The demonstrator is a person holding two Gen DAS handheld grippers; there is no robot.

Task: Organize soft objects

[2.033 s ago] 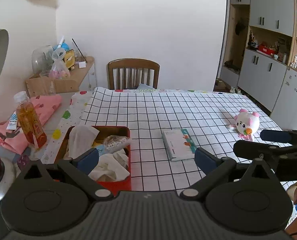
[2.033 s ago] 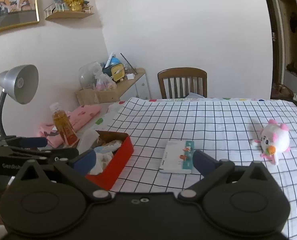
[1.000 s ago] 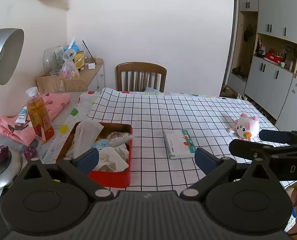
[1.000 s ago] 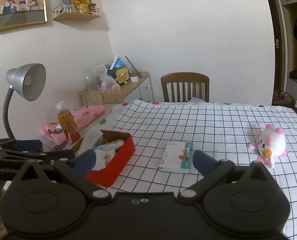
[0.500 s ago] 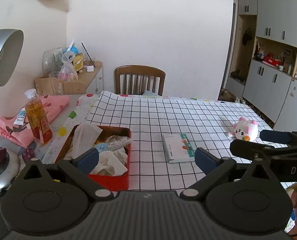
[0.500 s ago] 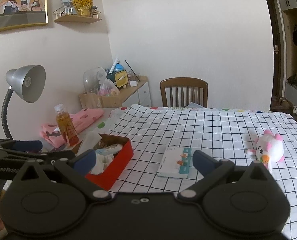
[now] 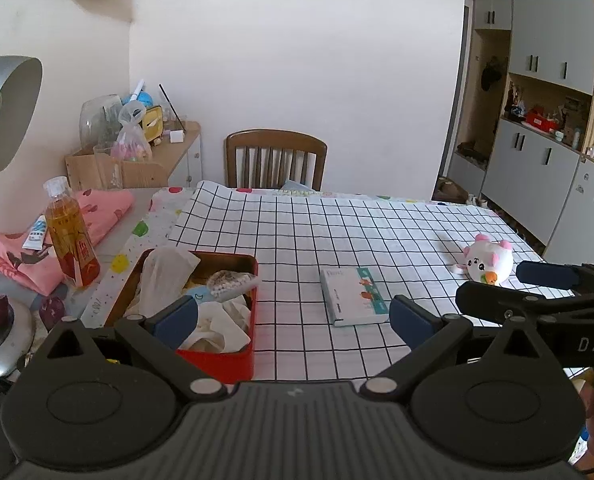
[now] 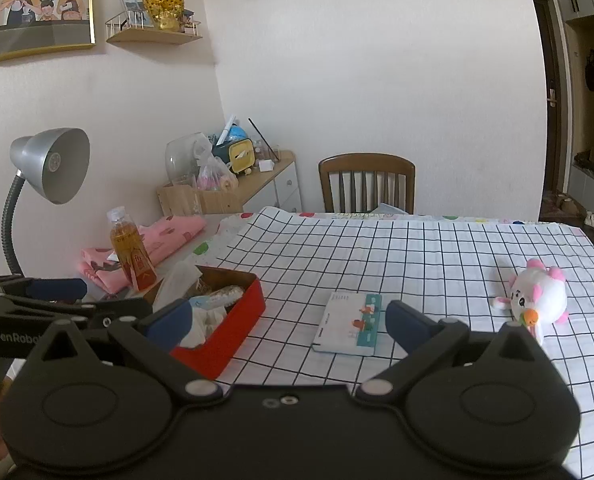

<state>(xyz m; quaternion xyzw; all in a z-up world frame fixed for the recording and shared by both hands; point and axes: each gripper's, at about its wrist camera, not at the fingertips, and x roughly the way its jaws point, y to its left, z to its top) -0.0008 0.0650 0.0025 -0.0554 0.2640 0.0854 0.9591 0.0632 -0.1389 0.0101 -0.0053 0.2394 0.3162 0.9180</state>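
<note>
Checked tablecloth [image 7: 337, 232]: left gripper [image 7: 293, 318] and right gripper [image 8: 279, 318] gape wide, empty; approach stage, next reach plush toy [image 8: 539, 300] for red tin [image 7: 217, 354].

White-and-pink plush toy [image 8: 539, 297] is lying on its side on the checked tablecloth, well apart from the red tin [image 7: 225, 354] that is brimming with crumpled white cloths [image 7: 217, 322].

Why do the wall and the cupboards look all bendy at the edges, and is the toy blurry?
Left wrist view: the fisheye lens bows the cupboards and wall corner; soft daylight, no glare. Right wrist view: the doorway curves too, and the plush toy looks sharp, with only a faint shadow.
</note>
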